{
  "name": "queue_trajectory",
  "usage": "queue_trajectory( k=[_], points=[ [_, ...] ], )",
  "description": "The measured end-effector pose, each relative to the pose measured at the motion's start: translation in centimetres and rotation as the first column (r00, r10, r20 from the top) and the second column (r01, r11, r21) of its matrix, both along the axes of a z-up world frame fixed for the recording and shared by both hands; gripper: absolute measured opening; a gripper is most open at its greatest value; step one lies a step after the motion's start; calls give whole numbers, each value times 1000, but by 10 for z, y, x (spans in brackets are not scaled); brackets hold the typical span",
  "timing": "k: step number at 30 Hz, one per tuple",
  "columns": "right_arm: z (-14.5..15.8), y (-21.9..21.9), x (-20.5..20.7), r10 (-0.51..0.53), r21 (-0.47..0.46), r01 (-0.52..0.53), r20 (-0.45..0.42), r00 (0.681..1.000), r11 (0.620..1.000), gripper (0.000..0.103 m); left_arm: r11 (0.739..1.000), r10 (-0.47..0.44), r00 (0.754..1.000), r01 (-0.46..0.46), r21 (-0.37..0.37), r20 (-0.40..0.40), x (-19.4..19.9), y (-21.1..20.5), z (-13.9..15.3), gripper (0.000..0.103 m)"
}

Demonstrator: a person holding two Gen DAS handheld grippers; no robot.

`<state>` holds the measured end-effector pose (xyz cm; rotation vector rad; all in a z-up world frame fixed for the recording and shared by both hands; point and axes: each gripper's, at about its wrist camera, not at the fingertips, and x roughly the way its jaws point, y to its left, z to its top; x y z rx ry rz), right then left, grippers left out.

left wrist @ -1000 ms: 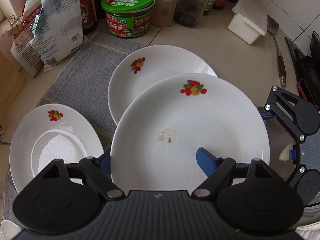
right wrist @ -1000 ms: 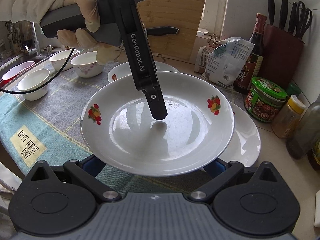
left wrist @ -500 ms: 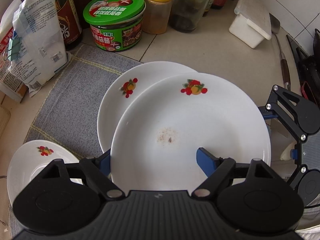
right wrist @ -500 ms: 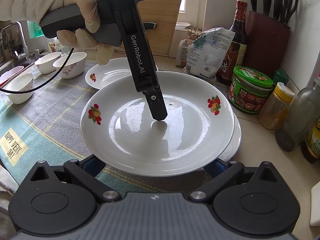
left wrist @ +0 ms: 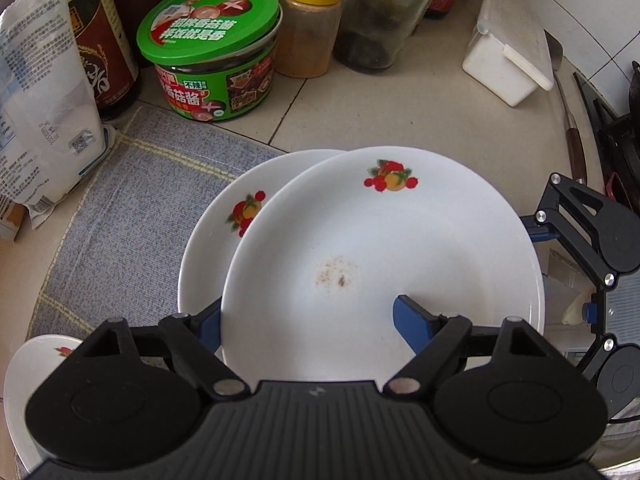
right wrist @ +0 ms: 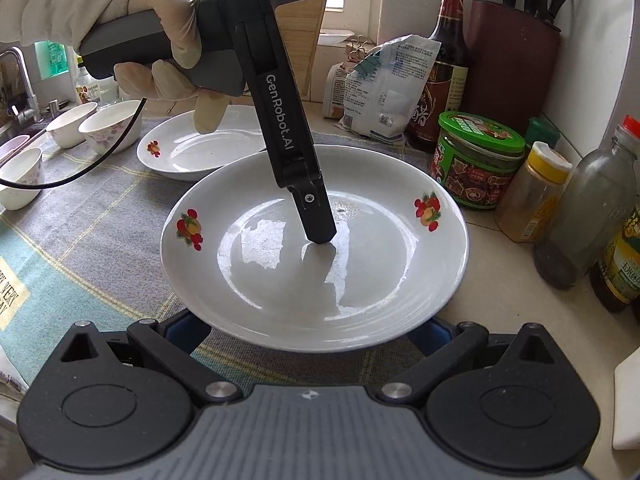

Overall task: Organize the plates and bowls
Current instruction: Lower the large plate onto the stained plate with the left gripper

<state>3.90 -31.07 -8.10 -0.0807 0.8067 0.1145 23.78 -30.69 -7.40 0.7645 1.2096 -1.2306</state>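
Observation:
A white plate with fruit prints (left wrist: 400,240) (right wrist: 360,280) hangs above the grey cloth (left wrist: 132,208), carried between both grippers. My left gripper (left wrist: 312,320) points steeply down and straddles its left half. One blue finger (left wrist: 416,320) (right wrist: 316,216) stands in the well; the other (left wrist: 208,324) sits outside the rim. My right gripper (right wrist: 308,330) reaches under the near rim with fingers spread wide and their tips hidden. A matching plate (left wrist: 212,240) lies on the cloth, mostly covered by the held one. A third plate (right wrist: 200,148) lies further left, with bowls (right wrist: 108,128) beyond it.
Close behind the plates stand a green-lidded jar (left wrist: 208,52), a yellow-capped spice jar (left wrist: 312,20), a glass bottle (left wrist: 380,12), a white bag (left wrist: 40,100) and a sauce bottle (right wrist: 444,60). A white box (left wrist: 508,52) and a knife (left wrist: 576,148) lie at the right. A gloved hand (right wrist: 168,40) holds the left gripper.
Both grippers have carried the plate toward the jars and over the plate on the cloth, which it now covers far more. The third plate has slid toward the left view's corner.

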Motion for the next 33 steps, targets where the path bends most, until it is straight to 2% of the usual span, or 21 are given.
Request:
queue_trajectory(
  k=[21,33],
  points=[
    [-3,-4,12,-69,14,70,-55,996,997,103,1000,-7,999,7,3,-32,16,-17,-16,84],
    [-2,-3,11,-77,17,78,-61,995,997,103,999,-33,999,33,21,11,12,-25,-17,87]
  ],
)
